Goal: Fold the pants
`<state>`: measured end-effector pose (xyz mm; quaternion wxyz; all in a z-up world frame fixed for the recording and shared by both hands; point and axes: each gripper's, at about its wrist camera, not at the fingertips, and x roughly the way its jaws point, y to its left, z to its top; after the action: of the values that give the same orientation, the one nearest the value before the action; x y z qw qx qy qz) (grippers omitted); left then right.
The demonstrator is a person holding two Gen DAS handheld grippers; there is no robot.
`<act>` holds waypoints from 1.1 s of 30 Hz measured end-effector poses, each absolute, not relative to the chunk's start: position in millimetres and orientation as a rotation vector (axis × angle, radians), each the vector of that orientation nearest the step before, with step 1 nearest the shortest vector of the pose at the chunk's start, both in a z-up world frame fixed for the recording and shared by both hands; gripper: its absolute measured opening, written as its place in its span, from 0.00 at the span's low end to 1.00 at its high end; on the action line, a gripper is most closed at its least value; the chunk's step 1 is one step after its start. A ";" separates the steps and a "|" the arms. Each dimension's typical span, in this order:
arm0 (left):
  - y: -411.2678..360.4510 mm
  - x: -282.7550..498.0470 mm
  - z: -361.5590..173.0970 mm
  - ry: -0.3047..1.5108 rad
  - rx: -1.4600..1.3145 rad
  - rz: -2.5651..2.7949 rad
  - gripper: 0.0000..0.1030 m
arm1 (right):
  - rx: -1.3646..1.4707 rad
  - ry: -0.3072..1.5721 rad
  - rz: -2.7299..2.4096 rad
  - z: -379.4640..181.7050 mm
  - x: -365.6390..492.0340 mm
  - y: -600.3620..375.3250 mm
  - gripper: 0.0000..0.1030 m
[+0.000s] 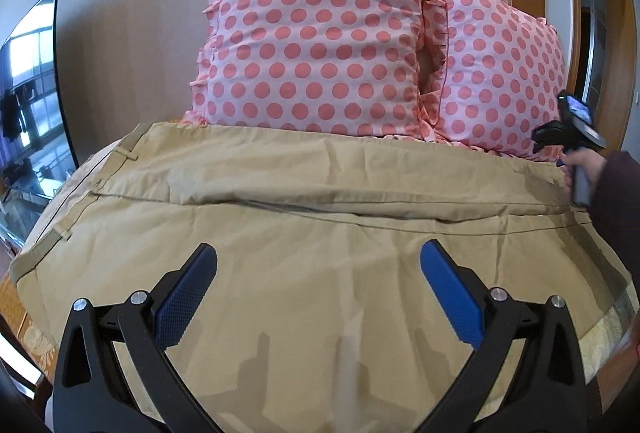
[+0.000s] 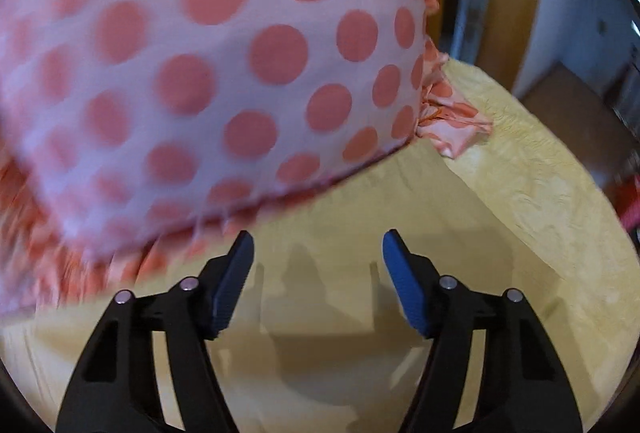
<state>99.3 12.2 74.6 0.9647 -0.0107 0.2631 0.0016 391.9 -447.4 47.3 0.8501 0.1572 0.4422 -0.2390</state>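
Supporting surface: a bed (image 2: 532, 169) with a yellow textured cover. Khaki pants (image 1: 300, 233) lie spread flat across it, waistband to the left in the left wrist view. Two pink polka-dot pillows (image 1: 316, 45) stand at the head end, their lower edges just behind the pants.

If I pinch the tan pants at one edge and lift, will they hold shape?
Probably not: the pants lie creased and draped over the bed, so they look floppy and should sag. The cloth looks thin, likely light. The open left tool hovers above them.
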 end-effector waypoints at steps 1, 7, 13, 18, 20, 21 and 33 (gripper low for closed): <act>11.8 102.4 73.8 0.534 -0.019 0.001 0.99 | 0.338 0.941 -0.524 43.0 403.9 -449.9 0.65; 13.2 115.4 65.0 0.567 -0.021 -0.008 0.99 | 0.254 1.015 -0.684 17.6 440.6 -457.0 0.65; 22.2 111.4 64.7 0.558 -0.076 -0.039 0.99 | 0.368 0.935 -0.569 19.6 411.9 -475.5 0.08; 34.3 102.1 66.4 0.560 -0.133 -0.059 0.99 | 0.527 0.789 -0.398 39.3 332.7 -485.9 0.04; 39.0 97.6 68.1 0.556 -0.153 -0.067 0.99 | 0.573 0.735 -0.326 47.6 285.5 -483.8 0.04; 42.3 93.8 69.6 0.550 -0.161 -0.061 0.99 | 0.610 0.714 -0.292 51.6 261.0 -479.0 0.04; 69.8 111.7 83.6 0.584 -0.251 -0.002 0.99 | 0.943 0.724 -0.148 27.0 127.7 -477.0 0.37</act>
<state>111.7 69.8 83.6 0.9498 -0.1236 0.2873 -0.0009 127.7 -477.0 27.0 0.8260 0.4437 0.3405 -0.0698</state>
